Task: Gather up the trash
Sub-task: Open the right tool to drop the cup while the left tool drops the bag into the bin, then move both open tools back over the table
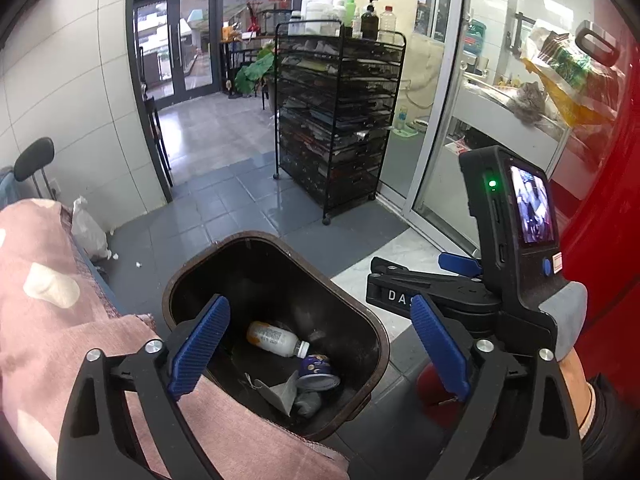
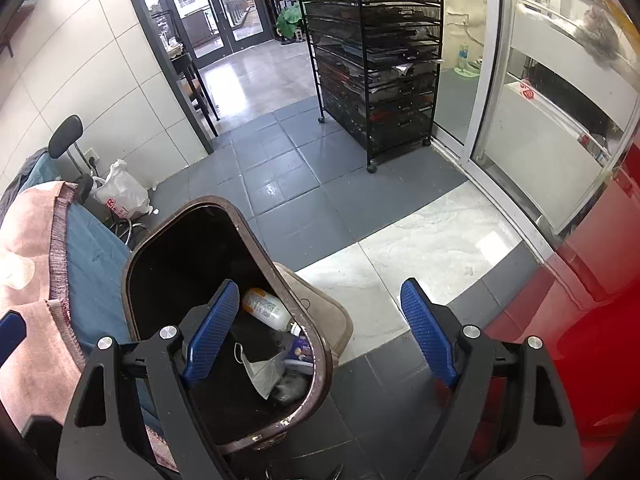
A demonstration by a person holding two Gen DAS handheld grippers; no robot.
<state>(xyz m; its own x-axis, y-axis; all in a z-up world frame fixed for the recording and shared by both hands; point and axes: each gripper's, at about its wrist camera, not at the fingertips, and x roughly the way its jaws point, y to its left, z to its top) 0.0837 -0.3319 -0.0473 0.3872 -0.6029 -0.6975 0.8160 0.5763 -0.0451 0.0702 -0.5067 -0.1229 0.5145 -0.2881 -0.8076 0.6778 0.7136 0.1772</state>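
Observation:
A dark brown trash bin [image 1: 376, 332] stands on the floor beside a pink-covered seat. Inside lie a plastic bottle [image 1: 276, 338], a blue-labelled can [image 1: 318, 372], a grey face mask [image 1: 276, 394] and a dark crumpled item. My left gripper [image 1: 320, 350] hangs open and empty right above the bin. The right gripper [image 1: 456, 276] shows in the left wrist view, off to the bin's right. In the right wrist view the bin [image 2: 320, 344] sits lower left with the bottle [image 2: 266, 308] and mask [image 2: 262, 372] inside. My right gripper [image 2: 316, 330] is open and empty above the bin's right rim.
A black wire cart [image 1: 340, 120] with bottles on top stands ahead on grey tiles. A glass sliding door [image 2: 496, 80] is to the right, a red surface [image 2: 580, 340] at the far right. A white plastic bag [image 2: 120, 196] lies by the left wall. A beige cushion [image 2: 328, 312] sits beside the bin.

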